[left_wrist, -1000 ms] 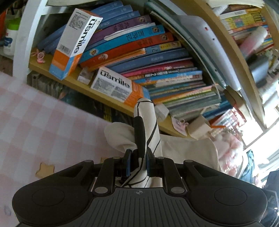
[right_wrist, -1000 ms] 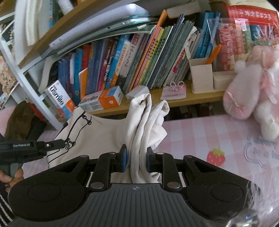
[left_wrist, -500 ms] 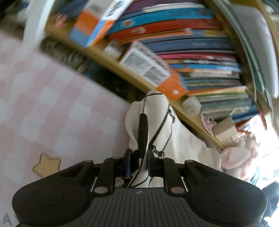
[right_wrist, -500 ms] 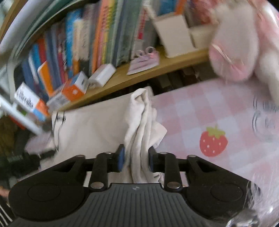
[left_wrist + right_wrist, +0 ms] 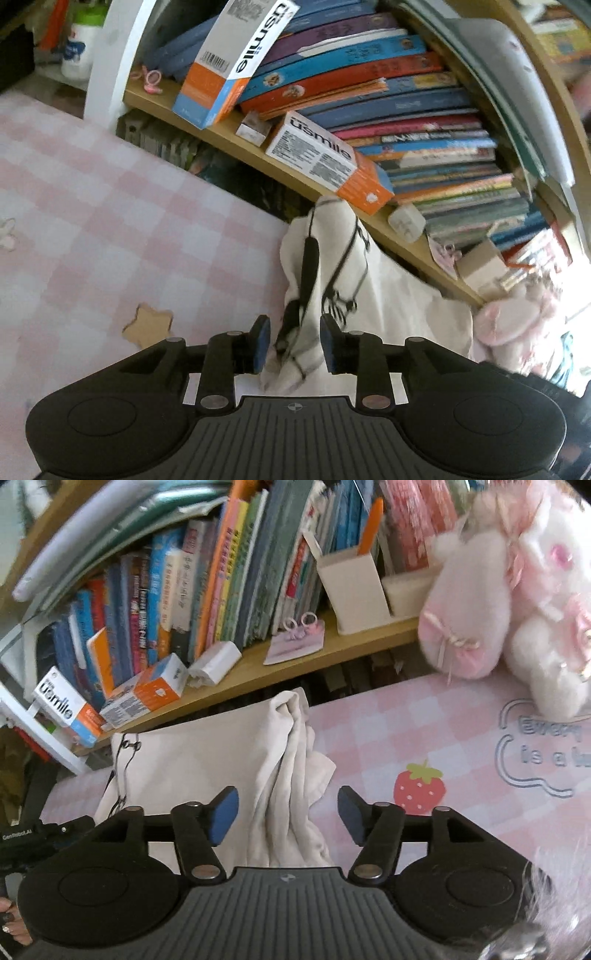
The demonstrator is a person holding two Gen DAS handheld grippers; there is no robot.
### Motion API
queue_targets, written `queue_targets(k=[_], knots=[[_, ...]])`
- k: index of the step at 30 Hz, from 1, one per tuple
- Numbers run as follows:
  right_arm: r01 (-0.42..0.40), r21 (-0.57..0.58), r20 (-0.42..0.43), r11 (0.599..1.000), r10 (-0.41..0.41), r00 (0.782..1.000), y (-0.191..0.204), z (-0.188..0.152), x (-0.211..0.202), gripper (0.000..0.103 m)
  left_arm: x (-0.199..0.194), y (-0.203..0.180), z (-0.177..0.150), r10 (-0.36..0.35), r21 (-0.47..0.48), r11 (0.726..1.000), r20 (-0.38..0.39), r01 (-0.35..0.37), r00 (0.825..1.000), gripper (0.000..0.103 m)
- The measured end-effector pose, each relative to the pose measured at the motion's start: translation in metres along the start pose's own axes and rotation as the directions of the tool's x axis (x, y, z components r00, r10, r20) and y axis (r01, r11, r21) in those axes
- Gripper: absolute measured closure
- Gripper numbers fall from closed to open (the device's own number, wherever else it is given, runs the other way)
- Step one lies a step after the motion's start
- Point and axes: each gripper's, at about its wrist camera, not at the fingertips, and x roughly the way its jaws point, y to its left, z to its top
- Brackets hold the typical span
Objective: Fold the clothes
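A cream garment [image 5: 399,306] with a black line drawing lies on the pink checked tablecloth [image 5: 110,221] in front of the bookshelf. One bunched corner of it stands up between the pads of my left gripper [image 5: 294,345]. The jaws are opening, and a gap shows beside the left pad. In the right wrist view the same garment [image 5: 199,760] spreads flat to the left, and a crumpled ridge of it runs between the pads of my right gripper [image 5: 288,818]. These jaws are opening wide and neither pad touches the fabric. The left gripper's body [image 5: 33,836] shows at the left edge.
A wooden bookshelf [image 5: 295,664] packed with books runs along the table's far edge, with usmile boxes [image 5: 325,162] and a white pen holder [image 5: 351,587] on it. A pink plush toy [image 5: 491,590] sits at the right. A hand [image 5: 11,923] shows at bottom left.
Both pairs of jaws have parted and let go of the pinched fabric, the right pair widely. Both grippers sank, and the garment has settled flatter on the tablecloth.
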Motion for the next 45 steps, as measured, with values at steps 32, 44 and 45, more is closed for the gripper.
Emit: queue_targets(k=[32, 44, 45], knots=[[0.168, -0.342, 0.061, 0.925, -0.157, 0.986, 0.063, -0.161, -0.124, 0.000, -0.110, -0.100, -0.164, 0.263, 0.291, 0.909, 0.149, -0.296, 0.953, 0.012], [0.191, -0.338, 0.098, 0.922, -0.167, 0.981, 0.069, -0.170, -0.139, 0.000, -0.121, -0.096, -0.174, 0.306, 0.281, 0.898, 0.154, -0.339, 0.939, 0.010], [0.192, -0.337, 0.099, 0.922, -0.168, 0.981, 0.069, -0.171, -0.140, 0.000, -0.122, -0.095, -0.173, 0.304, 0.278, 0.899, 0.157, -0.337, 0.940, 0.010]])
